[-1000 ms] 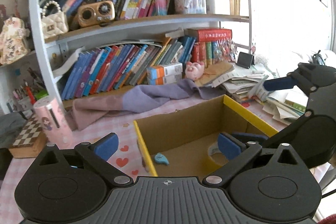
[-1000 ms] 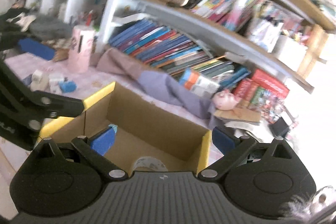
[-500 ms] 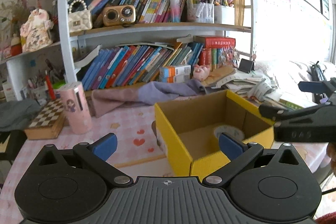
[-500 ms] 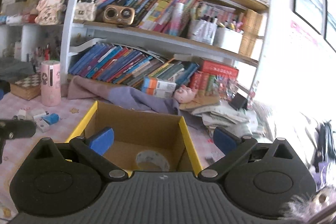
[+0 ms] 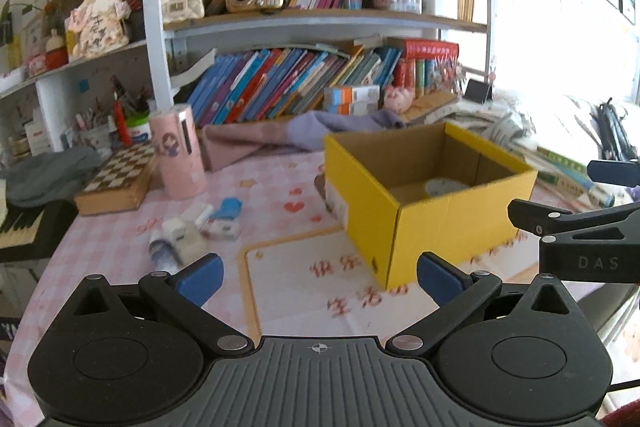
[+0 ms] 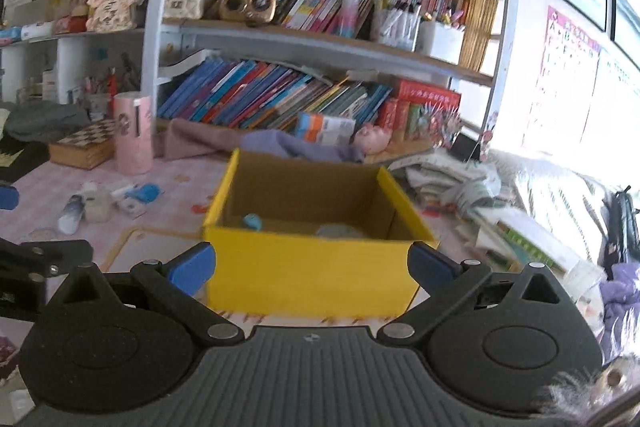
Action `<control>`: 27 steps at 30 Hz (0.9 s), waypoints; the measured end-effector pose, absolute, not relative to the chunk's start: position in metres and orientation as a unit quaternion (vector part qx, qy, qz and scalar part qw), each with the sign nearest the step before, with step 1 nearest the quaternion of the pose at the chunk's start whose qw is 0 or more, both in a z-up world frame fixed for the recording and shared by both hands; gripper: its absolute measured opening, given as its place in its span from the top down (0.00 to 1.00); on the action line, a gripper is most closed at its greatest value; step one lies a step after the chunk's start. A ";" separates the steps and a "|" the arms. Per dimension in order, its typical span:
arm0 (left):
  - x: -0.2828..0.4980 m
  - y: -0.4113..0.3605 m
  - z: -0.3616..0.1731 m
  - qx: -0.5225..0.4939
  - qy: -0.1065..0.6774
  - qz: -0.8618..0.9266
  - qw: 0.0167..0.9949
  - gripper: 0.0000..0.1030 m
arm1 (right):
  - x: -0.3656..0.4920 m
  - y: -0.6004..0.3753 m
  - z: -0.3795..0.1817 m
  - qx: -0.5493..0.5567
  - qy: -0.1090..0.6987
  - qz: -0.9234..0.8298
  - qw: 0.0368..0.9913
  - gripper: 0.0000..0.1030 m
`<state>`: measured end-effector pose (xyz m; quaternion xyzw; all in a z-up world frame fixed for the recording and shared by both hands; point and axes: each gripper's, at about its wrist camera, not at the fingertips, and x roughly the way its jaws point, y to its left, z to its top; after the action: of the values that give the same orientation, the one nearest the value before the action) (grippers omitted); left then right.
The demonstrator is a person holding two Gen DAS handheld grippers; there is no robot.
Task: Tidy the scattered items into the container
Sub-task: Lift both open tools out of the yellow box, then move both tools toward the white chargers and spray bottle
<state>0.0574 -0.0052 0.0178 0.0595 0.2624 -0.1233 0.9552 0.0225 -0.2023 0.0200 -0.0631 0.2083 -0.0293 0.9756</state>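
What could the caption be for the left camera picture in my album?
Open left gripper faces a yellow box, with small scattered items waiting on the pink tablecloth.

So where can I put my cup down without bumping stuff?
Free: the white mat in front of the yellow box, and pink cloth between box and pink tube. Crowded: the scattered items left of the mat.

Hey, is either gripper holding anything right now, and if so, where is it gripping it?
Nothing is held. The left gripper and the right gripper are both open with empty fingers, drawn back from the yellow cardboard box.
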 end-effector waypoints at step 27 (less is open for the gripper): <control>0.013 0.074 -0.004 0.045 0.320 -0.057 0.945 0.00 | 0.007 -0.106 -0.009 -0.087 0.301 0.070 0.947 0.00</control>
<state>0.0130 0.0744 -0.0039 0.0454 0.3198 -0.0574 0.9447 0.0075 -0.1056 -0.0094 -0.0872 0.3010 0.0703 0.9470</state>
